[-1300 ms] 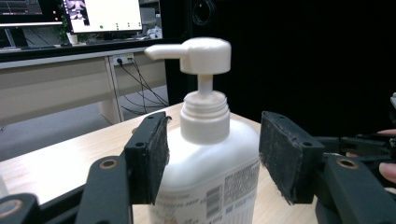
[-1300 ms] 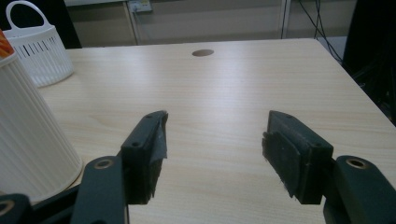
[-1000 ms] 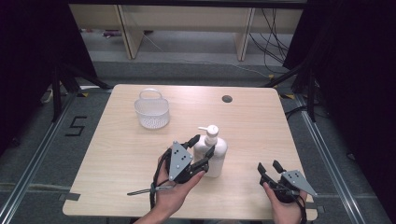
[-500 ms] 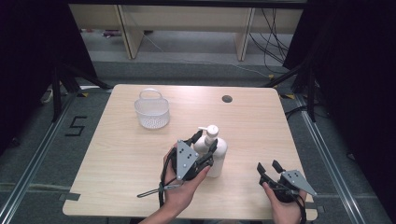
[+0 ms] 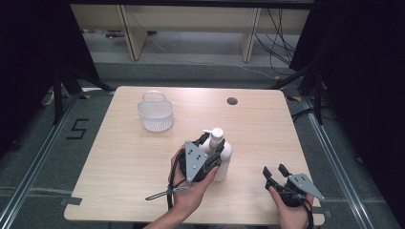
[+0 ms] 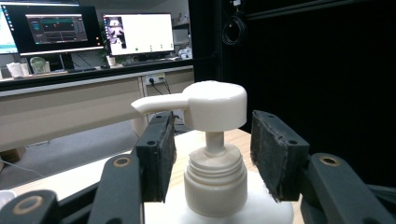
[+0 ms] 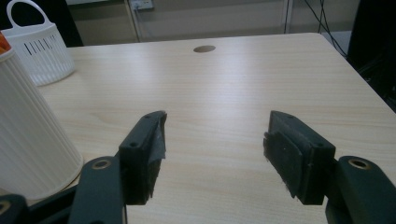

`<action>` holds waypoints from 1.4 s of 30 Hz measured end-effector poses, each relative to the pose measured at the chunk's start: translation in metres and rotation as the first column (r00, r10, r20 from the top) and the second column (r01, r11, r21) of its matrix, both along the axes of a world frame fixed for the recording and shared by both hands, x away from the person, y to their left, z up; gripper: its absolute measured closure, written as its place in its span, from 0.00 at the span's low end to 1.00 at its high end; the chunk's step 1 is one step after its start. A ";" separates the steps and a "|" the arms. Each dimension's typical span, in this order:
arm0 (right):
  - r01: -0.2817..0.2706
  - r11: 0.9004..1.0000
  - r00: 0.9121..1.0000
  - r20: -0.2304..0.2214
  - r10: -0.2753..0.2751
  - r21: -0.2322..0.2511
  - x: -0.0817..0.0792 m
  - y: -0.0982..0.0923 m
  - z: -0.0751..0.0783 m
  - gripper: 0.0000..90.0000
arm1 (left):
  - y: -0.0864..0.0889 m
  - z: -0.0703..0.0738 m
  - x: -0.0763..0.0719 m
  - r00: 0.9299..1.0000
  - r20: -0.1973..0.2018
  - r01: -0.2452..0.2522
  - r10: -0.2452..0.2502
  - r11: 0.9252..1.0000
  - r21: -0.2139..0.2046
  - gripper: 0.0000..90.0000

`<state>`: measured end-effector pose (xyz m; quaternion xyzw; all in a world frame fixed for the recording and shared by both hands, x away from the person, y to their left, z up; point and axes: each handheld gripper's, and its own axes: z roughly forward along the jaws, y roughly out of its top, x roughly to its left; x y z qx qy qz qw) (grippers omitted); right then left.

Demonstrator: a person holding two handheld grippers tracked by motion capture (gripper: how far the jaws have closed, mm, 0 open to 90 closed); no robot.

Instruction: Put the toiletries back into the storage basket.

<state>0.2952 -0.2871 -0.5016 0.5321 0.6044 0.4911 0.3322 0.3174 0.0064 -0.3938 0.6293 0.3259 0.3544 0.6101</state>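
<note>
A light wooden table (image 5: 129,157) fills the middle of the high view, with a dark floor around it. Toward the far left of the table stands a small white plastic basket (image 5: 155,113) with a loop handle and slotted walls; it is well apart from everything else. Farther right, near the far edge, a small round cable hole (image 5: 232,101) is set into the tabletop.

At the near middle of the table stands a white pump bottle (image 5: 223,156), upright, its spout pointing left in the high view. The person's left hand comes in from the bottom edge and holds the left tool (image 5: 213,146) against the top of this bottle. In the left gripper view, the two black jaws stand on either side of the bottle's ribbed collar (image 6: 215,179), just under the pump head (image 6: 210,103). The jaws have just been closing with the collar between them; a narrow gap shows on each side, so the pads are not yet pressing and the tool is still released.

At the near right corner of the table, the right hand holds the right tool (image 5: 276,173) low over bare wood, well apart from the bottle. Its jaws are spread wide and hold nothing.
</note>
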 end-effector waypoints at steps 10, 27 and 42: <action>-0.006 1.000 1.000 0.009 0.006 0.010 0.000 -0.002 -0.001 0.42 | -0.009 0.000 0.002 1.000 -0.015 -0.014 0.013 1.000 -0.027 0.59; -0.005 1.000 1.000 -0.015 0.005 0.001 -0.001 -0.003 0.000 0.42 | -0.009 0.002 0.007 1.000 0.002 -0.031 0.031 0.999 -0.009 0.65; 0.009 1.000 1.000 -0.018 -0.009 -0.007 -0.001 -0.004 0.000 0.42 | -0.003 0.003 0.009 1.000 -0.003 -0.002 0.002 1.000 -0.018 0.66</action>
